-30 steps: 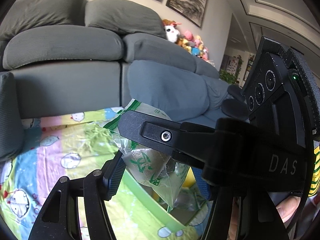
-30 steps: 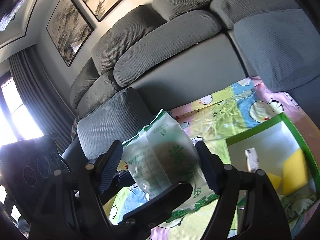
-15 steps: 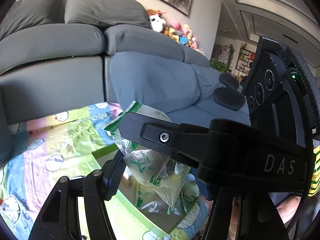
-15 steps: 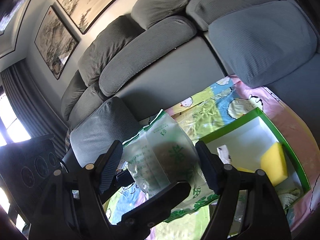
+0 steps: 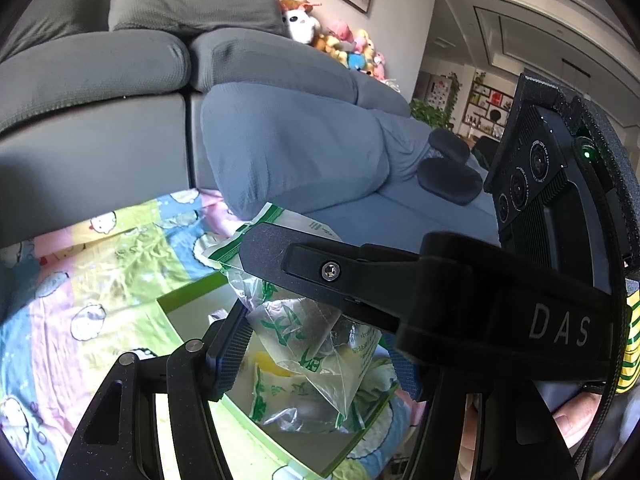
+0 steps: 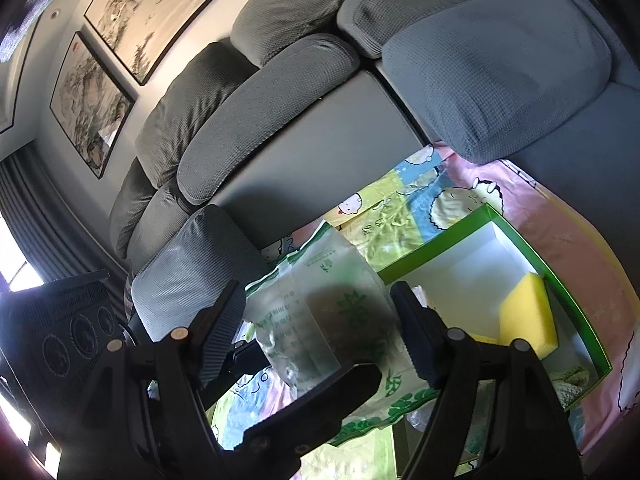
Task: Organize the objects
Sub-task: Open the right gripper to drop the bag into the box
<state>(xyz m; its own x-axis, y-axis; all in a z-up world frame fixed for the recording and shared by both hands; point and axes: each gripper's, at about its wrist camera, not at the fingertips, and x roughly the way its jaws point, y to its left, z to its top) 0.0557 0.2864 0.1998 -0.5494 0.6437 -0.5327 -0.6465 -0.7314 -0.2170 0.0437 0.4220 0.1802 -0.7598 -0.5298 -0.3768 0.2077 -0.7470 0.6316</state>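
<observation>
Crinkly clear plastic with green print: that is the bag (image 5: 308, 328) I have pinched in my left claw (image 5: 304, 344), hanging above the green-rimmed box (image 5: 188, 294). In the right wrist view the same bag (image 6: 320, 312) sits between the fingers of my right claw (image 6: 320, 320); the pads look set at its edges, but I cannot tell whether they bite or only bracket it. The right claw's body crosses in front of the left camera, so both tools crowd one thing.

What matters now: the box (image 6: 516, 236) lies below and to the right of the bag in the right wrist view, on the cartoon-print sheet (image 6: 396, 204) by the grey sofa (image 6: 304, 128). The bag's long axis runs top to bottom, its loose end drooping toward the box. Inside the box I see a yellow sponge (image 6: 528, 312) against the far wall and another printed bag (image 5: 280, 400) lying flat. My left claw is the nearer carrier; I judge a short lowering into the box's open white floor comes next.
</observation>
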